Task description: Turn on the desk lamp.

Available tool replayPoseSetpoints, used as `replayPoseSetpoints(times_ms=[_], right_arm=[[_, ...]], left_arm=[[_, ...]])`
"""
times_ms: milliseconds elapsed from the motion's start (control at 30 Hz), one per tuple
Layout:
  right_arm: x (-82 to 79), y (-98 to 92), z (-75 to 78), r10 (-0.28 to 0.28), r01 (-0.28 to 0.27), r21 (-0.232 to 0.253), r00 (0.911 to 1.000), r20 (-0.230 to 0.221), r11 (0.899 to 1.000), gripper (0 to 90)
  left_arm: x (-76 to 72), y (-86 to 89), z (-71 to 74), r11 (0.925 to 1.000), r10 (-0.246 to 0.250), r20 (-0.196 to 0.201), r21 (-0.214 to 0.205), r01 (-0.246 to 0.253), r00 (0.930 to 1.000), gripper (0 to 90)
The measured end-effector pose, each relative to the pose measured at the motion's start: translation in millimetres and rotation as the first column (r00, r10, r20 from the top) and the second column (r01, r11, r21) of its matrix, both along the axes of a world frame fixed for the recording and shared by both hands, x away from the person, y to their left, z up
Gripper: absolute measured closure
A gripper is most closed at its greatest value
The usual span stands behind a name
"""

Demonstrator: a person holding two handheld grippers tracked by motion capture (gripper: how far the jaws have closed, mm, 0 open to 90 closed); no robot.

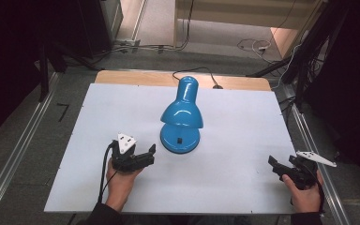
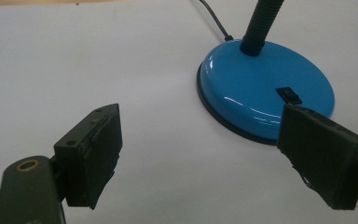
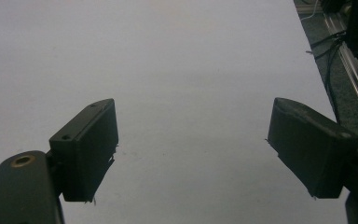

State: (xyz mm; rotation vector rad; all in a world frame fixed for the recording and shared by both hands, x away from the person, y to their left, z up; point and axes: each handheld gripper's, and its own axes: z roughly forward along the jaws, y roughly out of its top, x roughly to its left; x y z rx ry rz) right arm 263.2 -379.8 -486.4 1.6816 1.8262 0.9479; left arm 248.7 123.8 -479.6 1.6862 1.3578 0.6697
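Blue desk lamp (image 1: 181,119) stands upright near the middle of the white table (image 1: 234,122), shade (image 1: 183,115) bowed forward and down over its round base (image 1: 180,139), so the shade hides part of the base from the high view. Its cord (image 1: 194,70) runs off the far edge, which leaves the near side free for an approach. Left gripper (image 1: 145,154) sits low over the table just beside the base, on its near left, jaws wide apart and holding nothing; pointed toward the base rather than the shade. In the left gripper view the base (image 2: 261,88) lies ahead and to the right, with the small black switch (image 2: 289,94) on its top just beyond the right-hand jaw, and the ribbed neck (image 2: 257,25) rising at the far side. Judgement: this aim suits reaching the switch or steadying the base, since the switch faces the person's side; which of the two I cannot tell. Nothing touches the lamp. Right gripper (image 1: 281,169) is well apart from the lamp, near the table's near right corner, jaws also wide and empty; its own view looks across bare table (image 3: 177,70) toward the right edge. Judgement: it is parked out of the way, leaving the lamp to the left hand (image 1: 122,180).
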Motion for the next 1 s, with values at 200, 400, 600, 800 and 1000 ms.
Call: replayPoseSetpoints(times_ms=[200, 400, 600, 800, 1000], right_arm=[[0.0, 0.7, 0.1, 0.003, -0.002, -0.002, 1.0000, 0.001, 1.000, 14.9], [-0.3, 0.6, 0.2, 0.000, 0.000, 0.001, 1.0000, -0.001, 1.000, 14.8], [0.0, 0.9, 0.0, 0.004, -0.004, 0.000, 1.0000, -0.001, 1.000, 14.9], [-0.1, 0.1, -0.4, 0.001, -0.001, 0.000, 1.0000, -0.007, 1.000, 14.9], [0.1, 0.4, -0.4, 0.005, -0.005, -0.003, 1.0000, -0.004, 1.000, 14.9]], left_arm=[[5.1, -4.3, 0.9, 0.9999, -0.001, -0.001, -0.015, 0.001, 1.0000, 14.7], [7.9, -6.5, -0.2, 0.9999, -0.002, -0.005, -0.010, 0.002, 1.0000, 15.0], [11.4, -10.6, -0.7, 0.9999, -0.008, -0.005, -0.010, 0.008, 1.0000, 15.3], [15.7, -15.0, -1.0, 0.9998, -0.014, -0.006, -0.013, 0.014, 0.9999, 15.4], [18.8, -19.8, -2.2, 0.9999, -0.015, -0.003, -0.009, 0.014, 0.9999, 15.3]])
